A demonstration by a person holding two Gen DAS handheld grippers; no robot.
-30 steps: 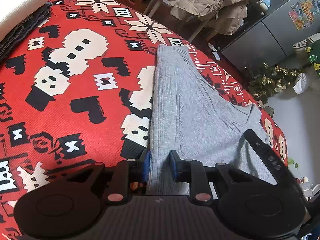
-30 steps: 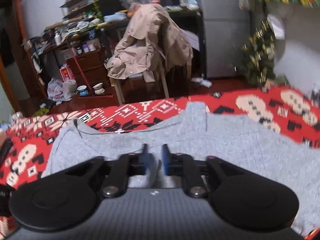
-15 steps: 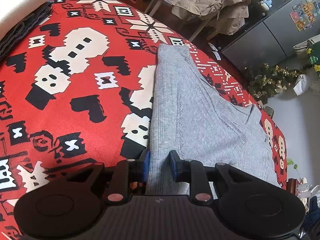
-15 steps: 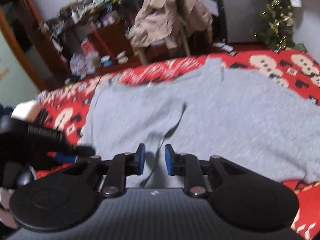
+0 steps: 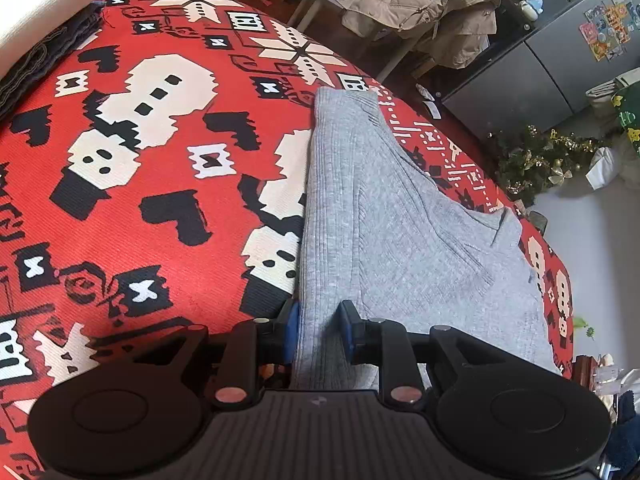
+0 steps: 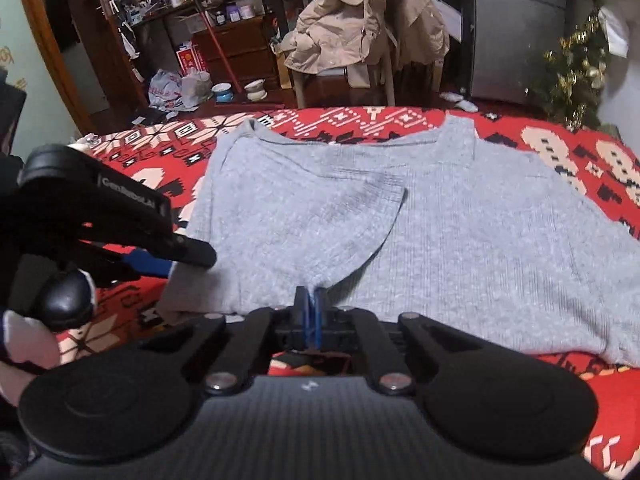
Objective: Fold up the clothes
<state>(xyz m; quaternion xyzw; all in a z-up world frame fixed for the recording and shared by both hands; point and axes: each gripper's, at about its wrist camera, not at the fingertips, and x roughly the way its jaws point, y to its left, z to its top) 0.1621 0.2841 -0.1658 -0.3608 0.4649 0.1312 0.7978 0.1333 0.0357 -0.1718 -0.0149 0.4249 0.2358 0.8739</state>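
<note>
A grey ribbed sweater [image 5: 400, 240] [image 6: 460, 220] lies flat on the red patterned blanket [image 5: 160, 160], with one sleeve folded across its body. My left gripper [image 5: 320, 320] is shut on the sweater's folded side edge at the near end; the fabric fills the gap between its blue pads. In the right wrist view the left gripper [image 6: 160, 260] holds that corner slightly raised. My right gripper [image 6: 313, 312] is at the near hem in the middle. Its jaws are closing to a thin slit on a pinch of grey fabric.
A folded stack of white and dark clothes [image 5: 36, 20] sits at the blanket's far left. Beyond the bed stand a chair draped with a beige coat [image 6: 360, 28], a grey fridge [image 5: 540, 68] and a small Christmas tree [image 6: 576, 64]. A gloved hand [image 6: 24, 340] holds the left gripper.
My right gripper slid left along the sweater's near hem, leaving the left wrist view, and its jaws closed on the fabric. The left gripper stayed put, still gripping the edge.
</note>
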